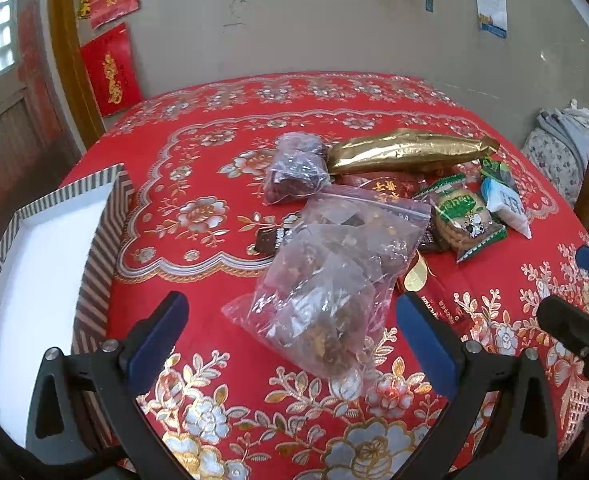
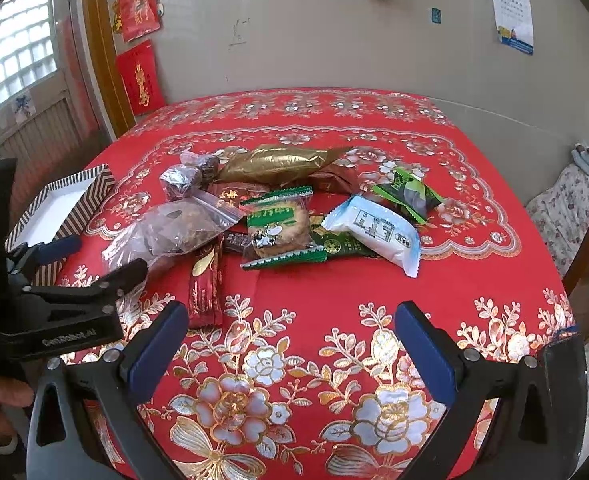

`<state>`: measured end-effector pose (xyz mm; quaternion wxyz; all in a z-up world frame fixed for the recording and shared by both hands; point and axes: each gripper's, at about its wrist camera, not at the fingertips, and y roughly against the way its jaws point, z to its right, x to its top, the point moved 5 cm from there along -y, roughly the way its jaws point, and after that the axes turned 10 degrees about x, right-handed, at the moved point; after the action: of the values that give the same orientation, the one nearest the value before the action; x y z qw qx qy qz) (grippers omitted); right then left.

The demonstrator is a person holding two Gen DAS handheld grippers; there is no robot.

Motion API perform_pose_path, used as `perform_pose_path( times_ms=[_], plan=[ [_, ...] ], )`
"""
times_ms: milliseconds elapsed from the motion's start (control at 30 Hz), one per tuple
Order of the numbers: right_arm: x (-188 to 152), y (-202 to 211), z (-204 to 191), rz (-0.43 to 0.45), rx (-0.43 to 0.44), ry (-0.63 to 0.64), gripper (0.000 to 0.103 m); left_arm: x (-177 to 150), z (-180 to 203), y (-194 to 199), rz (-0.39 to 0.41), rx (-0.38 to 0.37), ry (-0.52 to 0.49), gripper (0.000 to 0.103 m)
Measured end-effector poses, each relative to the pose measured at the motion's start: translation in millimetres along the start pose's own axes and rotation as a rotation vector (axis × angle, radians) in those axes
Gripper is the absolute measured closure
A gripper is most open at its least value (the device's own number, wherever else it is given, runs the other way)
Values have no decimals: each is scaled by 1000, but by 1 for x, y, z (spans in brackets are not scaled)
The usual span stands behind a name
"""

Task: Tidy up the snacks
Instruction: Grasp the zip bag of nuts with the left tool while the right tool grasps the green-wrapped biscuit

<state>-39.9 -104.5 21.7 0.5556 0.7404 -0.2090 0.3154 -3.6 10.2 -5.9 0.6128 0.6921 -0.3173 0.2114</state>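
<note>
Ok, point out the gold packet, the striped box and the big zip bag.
gold packet point(image 1: 410, 152): left wrist view, middle of the foil.
striped box point(image 1: 106, 240): left wrist view, its right wall.
zip bag point(image 1: 334, 280): left wrist view, centre of the clear plastic.

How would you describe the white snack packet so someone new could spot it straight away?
Start at the red floral tablecloth and find the snack pile in its middle. The white packet lies on the pile's right side, beside the green biscuit pack. It is the only white, pillow-shaped wrapper with pale blue crimped ends.
</note>
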Motion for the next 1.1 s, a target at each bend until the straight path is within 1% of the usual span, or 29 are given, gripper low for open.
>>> perform_pose_path(
  times_ms=[133,233,367,433,600,733,800,867,933,1033,1067,1100],
  plan=[
    [9,1,2,4,-14,16,0,10,9,-7,-15,-53,-22,0],
    [14,-2,4,-4,-20,30,0,16,15,-15,-34,-64,-48,0],
    [24,-9,9,-19,-28,46,0,17,23,-29,-74,-58,-97,0],
    [29,-14,10,-27,-9,49,0,17,25,-33,-83,-66,-110,0],
    [39,-36,13,-82,21,52,0,18,28,-40,-96,-75,-112,0],
    [45,-51,9,-115,13,90,0,21,29,-41,-94,-77,-103,0],
    [46,-59,6,-144,-9,122,0,22,30,-42,-92,-72,-108,0],
    [46,-64,6,-153,-27,141,0,22,28,-43,-100,-75,-101,0],
    [45,-69,7,-168,-20,137,1,23,27,-44,-104,-68,-98,0],
    [44,-78,11,-198,-6,119,13,22,26,-45,-95,-69,-100,2],
    [42,-79,12,-200,-6,115,23,22,26,-44,-90,-72,-101,7],
    [41,-80,12,-200,-1,114,34,21,26,-42,-84,-77,-104,11]
  ],
)
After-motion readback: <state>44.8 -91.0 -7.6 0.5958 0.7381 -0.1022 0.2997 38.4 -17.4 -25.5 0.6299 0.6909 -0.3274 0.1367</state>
